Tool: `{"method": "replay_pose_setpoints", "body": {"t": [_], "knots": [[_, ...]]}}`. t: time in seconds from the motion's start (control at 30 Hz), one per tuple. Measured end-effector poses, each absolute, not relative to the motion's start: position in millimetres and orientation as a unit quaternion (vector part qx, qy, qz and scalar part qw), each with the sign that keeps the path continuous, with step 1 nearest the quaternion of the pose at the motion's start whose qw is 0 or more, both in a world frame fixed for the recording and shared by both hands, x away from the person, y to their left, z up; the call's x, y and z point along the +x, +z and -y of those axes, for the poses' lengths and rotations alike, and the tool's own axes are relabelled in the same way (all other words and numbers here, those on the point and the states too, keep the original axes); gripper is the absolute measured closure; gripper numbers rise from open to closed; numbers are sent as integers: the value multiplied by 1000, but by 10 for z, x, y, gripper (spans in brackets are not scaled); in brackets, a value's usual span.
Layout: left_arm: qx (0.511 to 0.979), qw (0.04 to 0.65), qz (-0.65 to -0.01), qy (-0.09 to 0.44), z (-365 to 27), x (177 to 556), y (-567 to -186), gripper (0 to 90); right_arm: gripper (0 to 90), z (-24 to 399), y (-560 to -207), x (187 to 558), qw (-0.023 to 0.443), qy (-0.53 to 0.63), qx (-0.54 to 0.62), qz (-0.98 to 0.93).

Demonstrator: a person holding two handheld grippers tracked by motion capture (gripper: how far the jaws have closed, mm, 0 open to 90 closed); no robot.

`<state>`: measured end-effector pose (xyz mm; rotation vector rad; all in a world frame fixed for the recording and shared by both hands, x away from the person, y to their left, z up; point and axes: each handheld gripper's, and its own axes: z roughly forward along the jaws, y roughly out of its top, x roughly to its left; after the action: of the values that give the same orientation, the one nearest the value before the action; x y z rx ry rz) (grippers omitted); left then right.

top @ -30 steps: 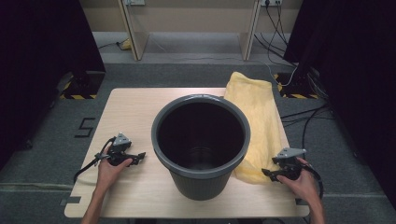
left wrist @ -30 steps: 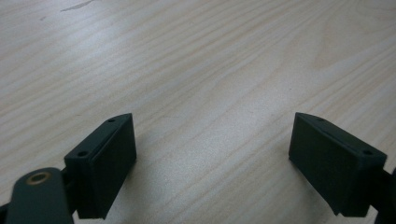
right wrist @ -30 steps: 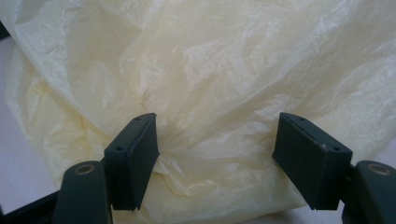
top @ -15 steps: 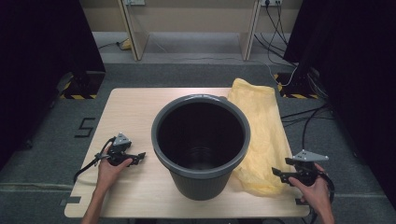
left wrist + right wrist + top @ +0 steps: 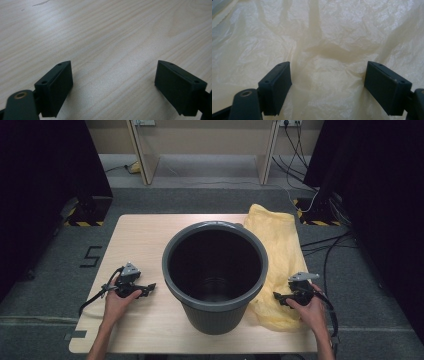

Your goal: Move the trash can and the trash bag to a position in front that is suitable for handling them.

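The yellow plastic bag (image 5: 276,252) is spread along the table's (image 5: 145,235) right edge, touching the grey bin (image 5: 215,275). The right gripper (image 5: 280,298), its jaws just opened wide, is poised over the bag's near end. The left gripper (image 5: 147,288) is held wide over bare wood near the left front corner.

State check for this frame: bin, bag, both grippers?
bin: upright, looks empty, unlined.
yellow bag: lying crumpled on the table beside the bin.
right gripper: jaws just been opening, apart over the bag.
left gripper: open, over bare table.
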<state>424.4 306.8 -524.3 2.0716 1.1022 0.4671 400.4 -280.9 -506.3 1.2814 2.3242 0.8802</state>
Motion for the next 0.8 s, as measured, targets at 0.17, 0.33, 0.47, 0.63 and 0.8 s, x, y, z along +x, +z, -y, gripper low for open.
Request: {"method": "replay_pose_setpoints", "body": {"t": [0.17,0.33,0.47,0.63,0.8], "knots": [[807,366,-427,180,-3070,4241,-5242,140,237,2874,-5050,3836,162,309,432,-832],[809,371,-421,175,-3041,4185,-5240,144,246,3032,-5041,3741,148,313,401,-848],[812,383,-415,148,-3024,4134,-5216,154,246,3070,-5027,3704,138,312,390,-856],[802,400,-420,141,-3037,4085,-5149,175,246,3060,-4955,3648,140,324,387,-852],[800,417,-399,165,-2915,3927,-4919,151,253,2953,-4625,3589,177,360,429,-809]]}}
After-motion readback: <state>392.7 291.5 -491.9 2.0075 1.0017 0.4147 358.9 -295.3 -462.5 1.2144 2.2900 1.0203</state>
